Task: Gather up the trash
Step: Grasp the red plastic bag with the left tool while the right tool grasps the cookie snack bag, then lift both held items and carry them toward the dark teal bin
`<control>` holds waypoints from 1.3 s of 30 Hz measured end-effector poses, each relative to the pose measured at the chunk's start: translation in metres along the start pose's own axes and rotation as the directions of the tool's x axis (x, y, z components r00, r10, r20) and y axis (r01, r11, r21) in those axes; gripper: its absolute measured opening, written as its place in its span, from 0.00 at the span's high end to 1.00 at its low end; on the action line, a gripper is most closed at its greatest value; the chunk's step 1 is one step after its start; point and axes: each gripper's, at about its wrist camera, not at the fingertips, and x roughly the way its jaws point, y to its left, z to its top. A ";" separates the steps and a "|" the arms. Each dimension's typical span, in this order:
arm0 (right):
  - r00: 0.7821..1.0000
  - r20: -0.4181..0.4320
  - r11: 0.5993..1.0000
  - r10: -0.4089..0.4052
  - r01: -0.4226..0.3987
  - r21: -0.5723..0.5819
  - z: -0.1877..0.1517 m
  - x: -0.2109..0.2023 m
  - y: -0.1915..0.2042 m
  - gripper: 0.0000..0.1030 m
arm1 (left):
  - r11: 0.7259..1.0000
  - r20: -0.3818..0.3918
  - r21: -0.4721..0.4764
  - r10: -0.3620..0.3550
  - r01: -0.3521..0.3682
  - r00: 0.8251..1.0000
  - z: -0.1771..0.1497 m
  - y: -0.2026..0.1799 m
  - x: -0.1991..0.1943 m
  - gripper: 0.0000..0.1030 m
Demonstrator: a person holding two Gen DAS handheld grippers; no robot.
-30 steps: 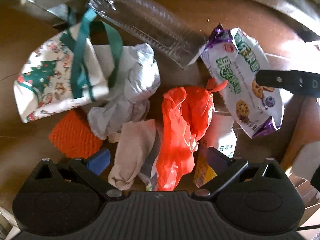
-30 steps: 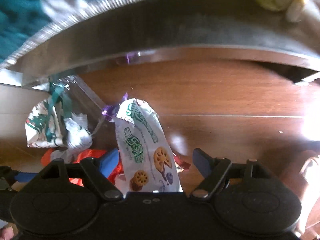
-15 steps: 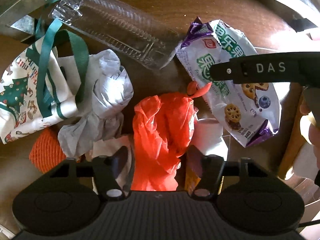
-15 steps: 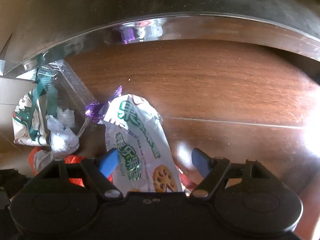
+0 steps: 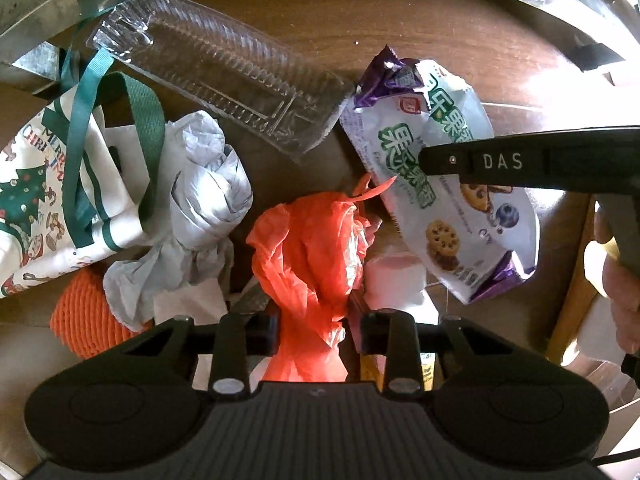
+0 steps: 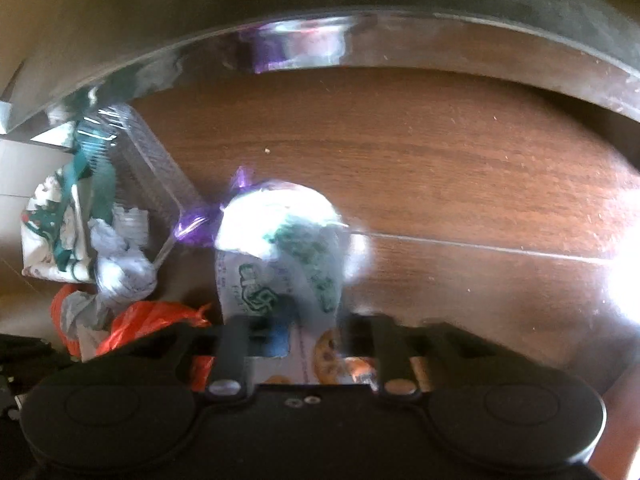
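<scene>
The left gripper (image 5: 318, 328) points steeply down over a heap of trash on a brown wooden floor (image 5: 400, 12). Its jaws have just been closing and now pinch the neck of a crumpled orange plastic bag (image 5: 312, 248), which bunches up between the two pads. Just left of that bag lie a pale tissue (image 5: 188, 308) and an orange foam net (image 5: 86, 324), the net partly under a twisted grey plastic bag (image 5: 200, 208). Right of the orange bag a small white-and-pink item (image 5: 394, 282) sits half hidden.

The right gripper (image 6: 314, 340) also tilts down, its jaws likewise just closing, and they now clamp the near end of a white-and-purple cookie packet (image 6: 280, 248); in the left wrist view this packet (image 5: 448, 184) lies right of the heap with a black finger (image 5: 500, 162) marked DAS crossing it. A person's hand (image 5: 624, 280) shows at the right edge.

Farther off, a Christmas-print tote (image 5: 52, 184) with green straps rests at the left, and a clear plastic tray (image 5: 224, 88) lies slanted beyond the bags. A shiny metal rim (image 6: 400, 28) curves across the far side
</scene>
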 end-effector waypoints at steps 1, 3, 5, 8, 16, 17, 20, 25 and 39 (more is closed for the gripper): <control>1.000 0.004 1.000 0.001 -0.001 -0.008 0.000 0.000 0.002 0.81 | 1.000 -0.001 0.001 -0.002 0.002 1.000 -0.002 0.000 -0.003 0.71; 1.000 0.009 0.999 -0.013 0.014 -0.033 -0.001 -0.002 0.004 0.90 | 1.000 -0.004 -0.001 -0.004 0.004 1.000 -0.002 0.001 -0.005 0.72; 1.000 0.008 0.999 -0.022 0.022 -0.037 -0.002 -0.006 0.004 0.99 | 1.000 -0.008 -0.005 -0.003 0.003 1.000 -0.003 0.003 -0.009 0.72; 0.999 0.015 0.998 -0.040 0.041 -0.037 -0.003 -0.019 0.006 1.00 | 0.999 -0.025 -0.038 -0.004 0.003 1.000 -0.003 0.005 -0.014 0.76; 0.993 0.037 0.992 -0.108 0.110 -0.066 -0.014 -0.072 0.026 1.00 | 0.998 -0.003 -0.063 -0.001 0.001 1.000 -0.009 0.005 -0.056 0.76; 0.993 0.046 0.991 -0.112 0.115 -0.070 -0.016 -0.083 0.027 1.00 | 0.997 0.006 -0.076 -0.009 0.009 1.000 -0.011 0.005 -0.065 0.76; 0.990 0.069 0.989 -0.123 0.128 -0.070 -0.025 -0.115 0.035 1.00 | 0.994 0.041 -0.105 -0.036 0.040 0.999 -0.021 0.000 -0.092 0.76; 0.985 0.122 0.990 -0.123 0.131 -0.055 -0.047 -0.176 0.046 1.00 | 0.992 0.115 -0.105 -0.058 0.070 0.992 -0.044 -0.008 -0.143 0.76; 0.837 0.541 0.990 -0.077 0.128 -0.057 -0.151 -0.419 0.067 1.00 | 0.994 0.449 0.004 -0.103 0.113 0.888 -0.134 -0.042 -0.348 0.76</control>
